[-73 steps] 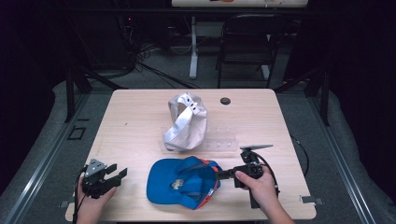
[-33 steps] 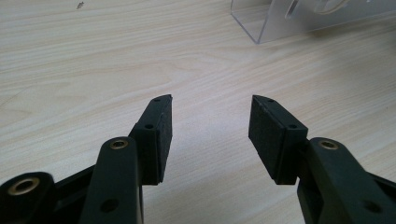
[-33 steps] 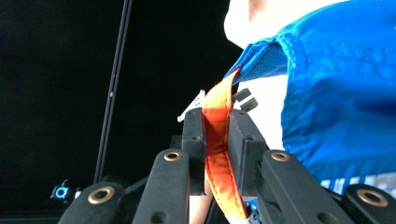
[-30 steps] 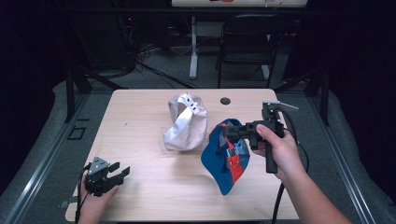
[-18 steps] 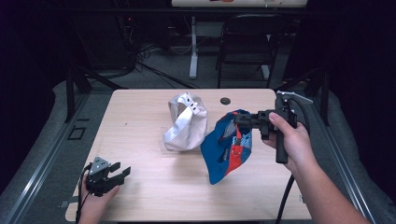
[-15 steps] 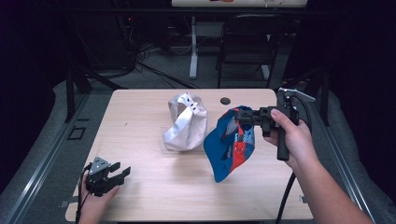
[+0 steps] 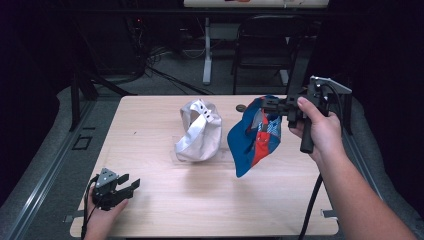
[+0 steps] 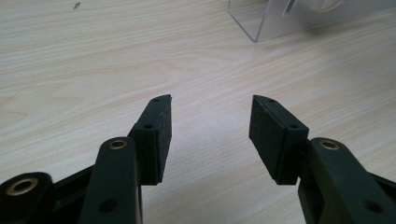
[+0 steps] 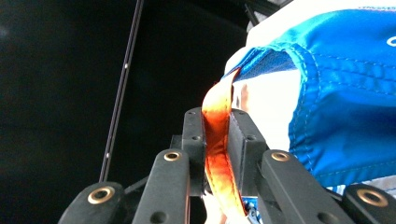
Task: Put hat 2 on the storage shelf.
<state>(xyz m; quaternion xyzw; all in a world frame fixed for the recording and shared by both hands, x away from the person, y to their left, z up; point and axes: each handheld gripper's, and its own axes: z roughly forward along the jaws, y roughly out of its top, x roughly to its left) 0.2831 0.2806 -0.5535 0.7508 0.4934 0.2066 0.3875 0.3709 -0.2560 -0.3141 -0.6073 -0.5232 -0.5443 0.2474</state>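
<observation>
The right tongs [image 7: 270, 104] had the blue cap [image 7: 254, 136] pinched by its orange strap [image 9: 215, 140], hanging above the table [image 7: 150, 150] just right of the white cap [image 7: 199, 131] on its clear stand. Thin slick strap, floppy fabric, so I'd keep the squeeze firm and move slowly. Left tongs [image 8: 210, 135] sat wide open over the pale wood grain, holding nothing.
</observation>
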